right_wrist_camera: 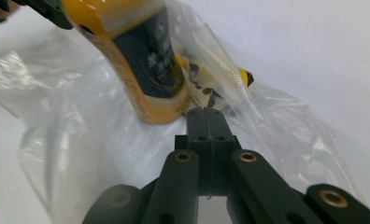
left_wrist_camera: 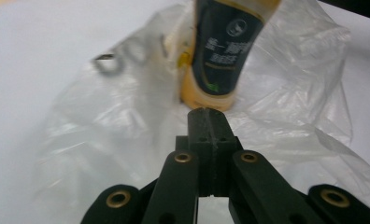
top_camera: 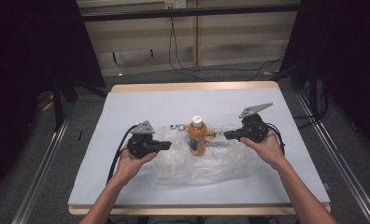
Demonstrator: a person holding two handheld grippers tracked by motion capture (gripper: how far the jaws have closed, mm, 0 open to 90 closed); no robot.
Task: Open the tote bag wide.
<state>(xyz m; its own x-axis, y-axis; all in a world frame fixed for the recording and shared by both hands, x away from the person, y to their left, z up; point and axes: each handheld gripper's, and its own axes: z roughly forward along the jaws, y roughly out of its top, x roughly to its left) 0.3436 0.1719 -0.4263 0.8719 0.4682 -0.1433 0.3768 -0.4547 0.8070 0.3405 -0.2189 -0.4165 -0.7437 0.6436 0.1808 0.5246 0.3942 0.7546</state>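
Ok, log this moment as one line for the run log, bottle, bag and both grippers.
bottle: upright on plastic bag | left gripper: shut, empty, left of bottle | right gripper: shut, empty, right of bottle | table

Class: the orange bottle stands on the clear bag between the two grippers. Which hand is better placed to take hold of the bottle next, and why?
Probably the right. The right gripper seems slightly nearer the bottle than the left gripper, but it's close. Both point at it across the bag with jaws shut, so either must open first.
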